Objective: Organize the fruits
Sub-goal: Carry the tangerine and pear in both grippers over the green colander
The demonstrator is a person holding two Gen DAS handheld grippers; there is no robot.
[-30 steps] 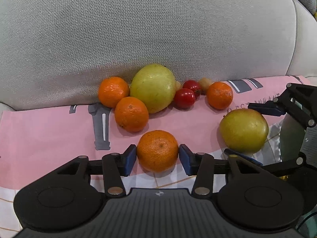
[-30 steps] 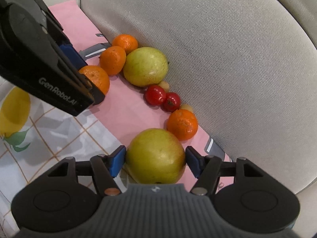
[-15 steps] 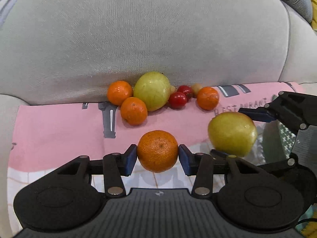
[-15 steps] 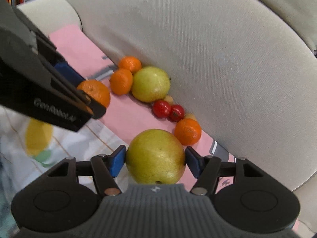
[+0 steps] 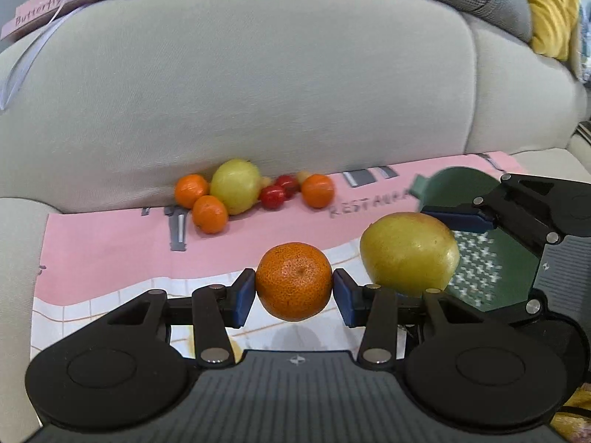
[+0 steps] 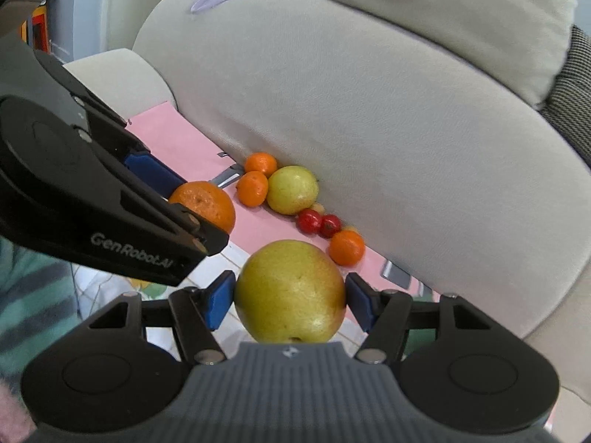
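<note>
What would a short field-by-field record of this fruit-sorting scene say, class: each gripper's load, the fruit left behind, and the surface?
left gripper: shut on a mandarin, lifted off the cloth
right gripper: shut on a yellow-green apple, lifted
fruit left by the cushion: three mandarins, one yellow-green apple, two red tomatoes, small pale fruit partly hidden
surface: pink cloth on a beige sofa
also in view: green container behind the right gripper
</note>
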